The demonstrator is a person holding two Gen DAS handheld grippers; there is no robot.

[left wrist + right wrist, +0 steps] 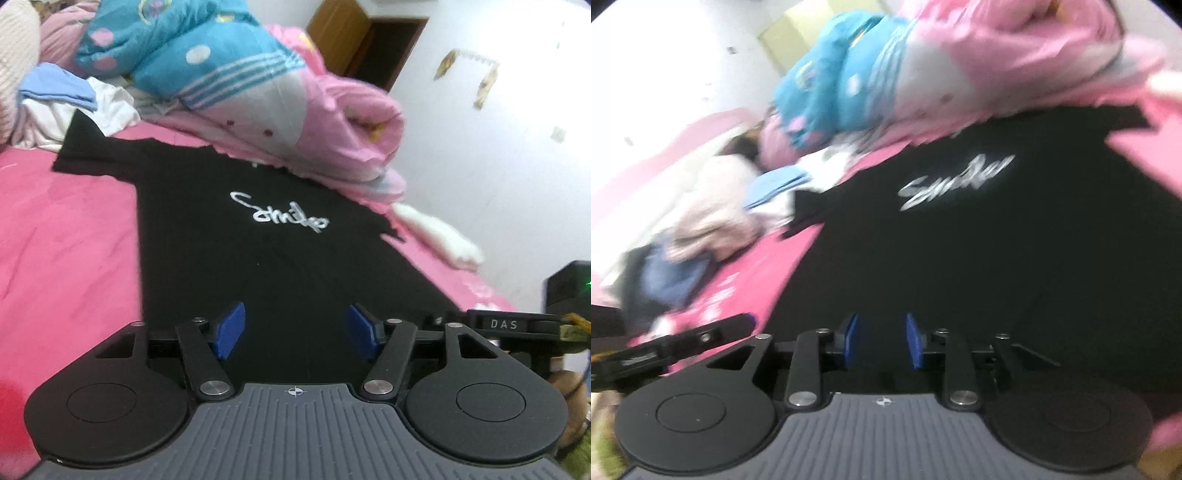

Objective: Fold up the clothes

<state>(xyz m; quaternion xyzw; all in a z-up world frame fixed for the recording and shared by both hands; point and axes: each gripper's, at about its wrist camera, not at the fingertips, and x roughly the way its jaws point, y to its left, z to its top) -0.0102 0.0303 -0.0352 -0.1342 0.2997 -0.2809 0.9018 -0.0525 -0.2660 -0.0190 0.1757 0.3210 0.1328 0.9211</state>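
Observation:
A black T-shirt (236, 236) with white script lettering lies spread flat on a pink bedsheet (66, 236), front up, sleeves out to both sides. My left gripper (293, 332) hovers over the shirt's near hem, its blue pads wide apart with nothing between them. In the blurred right wrist view the same shirt (960, 258) fills the middle. There my right gripper (882, 339) sits above the hem area with a narrow gap between its blue pads; no cloth shows in the gap. The other gripper's finger (683, 343) reaches in from the left edge.
A rolled pink and blue quilt (258, 85) lies along the shirt's far side. A heap of white and light blue clothes (66, 99) sits at the far left. A white cloth (439, 236) lies at the bed's right edge, near the wall.

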